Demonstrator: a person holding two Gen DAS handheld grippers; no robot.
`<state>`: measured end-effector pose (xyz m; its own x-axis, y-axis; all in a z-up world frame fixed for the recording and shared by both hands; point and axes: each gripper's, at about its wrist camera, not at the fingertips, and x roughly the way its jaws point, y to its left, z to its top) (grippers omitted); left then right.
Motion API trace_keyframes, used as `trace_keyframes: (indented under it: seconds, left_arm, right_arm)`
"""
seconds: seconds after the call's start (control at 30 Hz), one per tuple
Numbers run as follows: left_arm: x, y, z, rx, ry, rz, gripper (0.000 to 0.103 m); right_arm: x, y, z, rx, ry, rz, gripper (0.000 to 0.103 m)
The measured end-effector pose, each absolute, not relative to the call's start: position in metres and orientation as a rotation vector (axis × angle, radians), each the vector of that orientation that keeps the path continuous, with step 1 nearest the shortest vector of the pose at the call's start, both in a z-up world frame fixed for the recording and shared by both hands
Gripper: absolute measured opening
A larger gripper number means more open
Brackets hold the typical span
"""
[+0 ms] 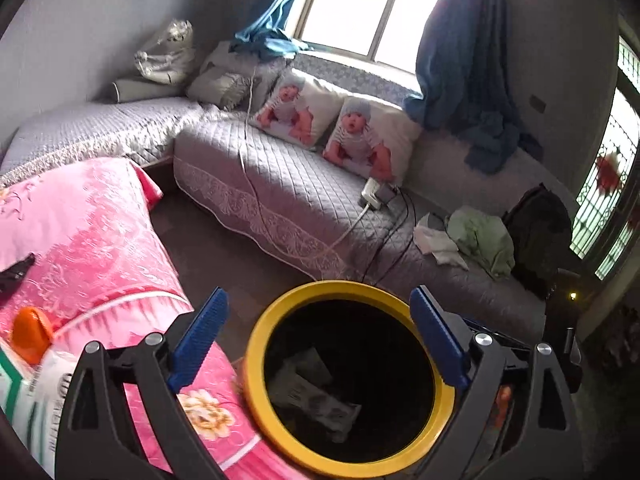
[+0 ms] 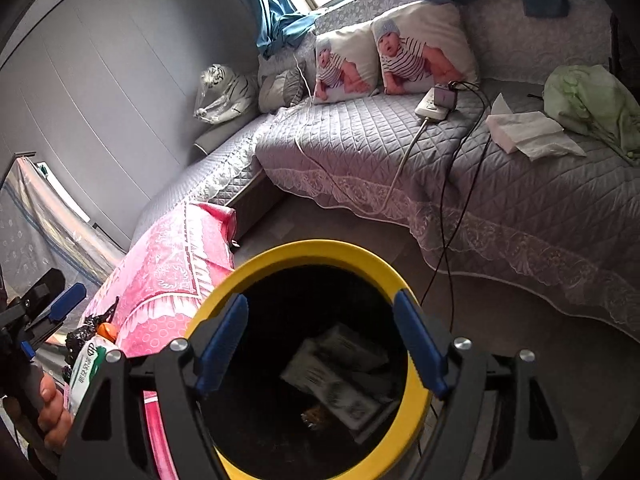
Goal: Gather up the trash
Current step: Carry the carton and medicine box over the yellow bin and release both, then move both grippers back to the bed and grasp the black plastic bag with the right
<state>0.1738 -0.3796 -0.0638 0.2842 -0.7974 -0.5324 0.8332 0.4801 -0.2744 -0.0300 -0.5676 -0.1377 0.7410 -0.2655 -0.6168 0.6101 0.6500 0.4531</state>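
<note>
Bin: yellow-rimmed bin (image 2: 320,252) on the floor beside the pink cloth (image 1: 92,240), crumpled paper (image 2: 340,372) already inside.
Tools: left tool (image 1: 320,340) and right tool (image 2: 322,344) both spread, empty, above the bin.
Left to do: tissues (image 2: 528,134) on the grey bed (image 2: 520,208), likely trash.
Right view only: person's hand (image 2: 52,412), striped toy (image 2: 228,92).

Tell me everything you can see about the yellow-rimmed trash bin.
The trash bin is round, with a bright yellow rim of plastic look and a dark inside. It stands upright and open on the floor, beside the pink bedspread. Crumpled printed wrappers lie at its bottom. Both tongs, left and right, hang open above its mouth, apart from it.
</note>
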Motion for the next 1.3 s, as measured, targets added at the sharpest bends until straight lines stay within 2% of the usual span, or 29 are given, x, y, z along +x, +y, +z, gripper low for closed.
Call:
trace_keyframes:
  seconds: [0.33, 0.73, 1.1, 1.3]
  left_arm:
    - [0.214, -0.298, -0.027, 0.040, 0.539, -0.953, 0.089]
    - [0.282, -0.142, -0.012, -0.031, 0.463, -0.659, 0.089]
    - [0.267, 0.004, -0.039, -0.066, 0.468, -0.374, 0.092]
    - [0.266, 0.040, -0.063, -0.078, 0.532, -0.297, 0.092]
  right_arm:
    - [-0.017, -0.541, -0.124, 0.675, 0.552, -0.456, 0.073]
    - [0.040, -0.487, -0.104, 0.554, 0.625, -0.313, 0.074]
    - [0.216, -0.302, -0.042, 0.184, 0.813, 0.219, 0.073]
    - [0.327, -0.208, -0.043, 0.037, 0.964, 0.273, 0.073]
